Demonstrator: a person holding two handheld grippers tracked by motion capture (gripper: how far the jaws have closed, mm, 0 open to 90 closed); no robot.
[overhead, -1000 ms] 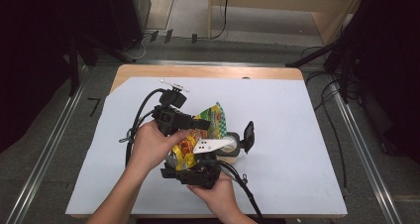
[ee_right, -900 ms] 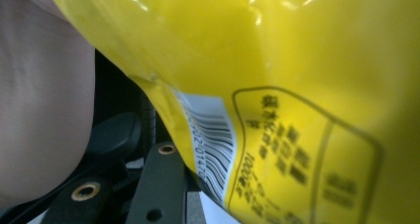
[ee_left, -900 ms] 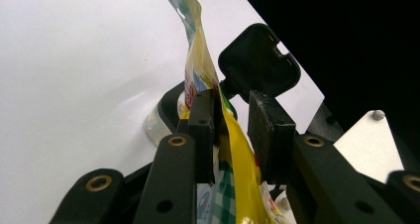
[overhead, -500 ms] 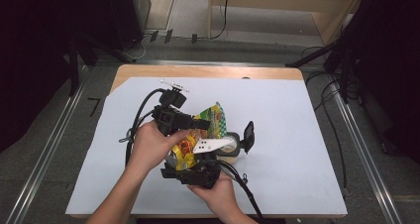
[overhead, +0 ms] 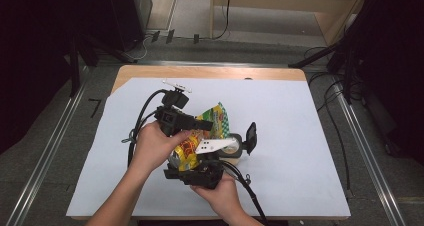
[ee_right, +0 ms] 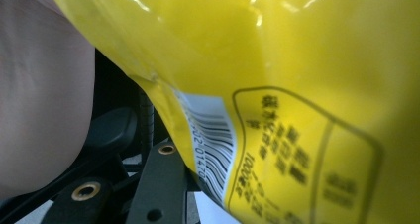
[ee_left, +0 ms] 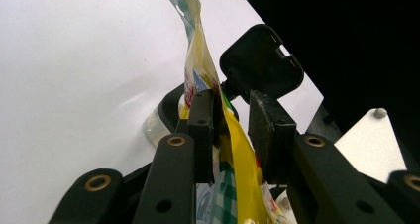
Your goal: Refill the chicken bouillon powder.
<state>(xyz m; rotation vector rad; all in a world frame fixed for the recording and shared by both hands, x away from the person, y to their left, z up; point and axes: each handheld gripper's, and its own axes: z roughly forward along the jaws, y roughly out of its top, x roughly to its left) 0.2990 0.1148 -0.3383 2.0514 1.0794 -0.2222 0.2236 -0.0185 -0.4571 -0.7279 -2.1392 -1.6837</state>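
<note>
Table centre, high view: both grippers meet at crinkly yellow-green foil snack bag (overhead: 200, 136). Left gripper (ee_left: 233, 120) pinches bag's top edge; right gripper (overhead: 197, 173) at 6 o'clock, grip unclear. Right gripper view adds barcode (ee_right: 213, 144).

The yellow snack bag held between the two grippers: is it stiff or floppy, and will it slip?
The yellow snack bag is probably floppy: its top edge twists and curls above the left gripper. Its glossy film shows glare, so it may slip. It looks light for its size.

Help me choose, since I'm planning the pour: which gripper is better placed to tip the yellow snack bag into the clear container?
Probably left. The left gripper has the snack bag between its jaws near the top, above the container. The right gripper sits low at the bag's bottom.
</note>
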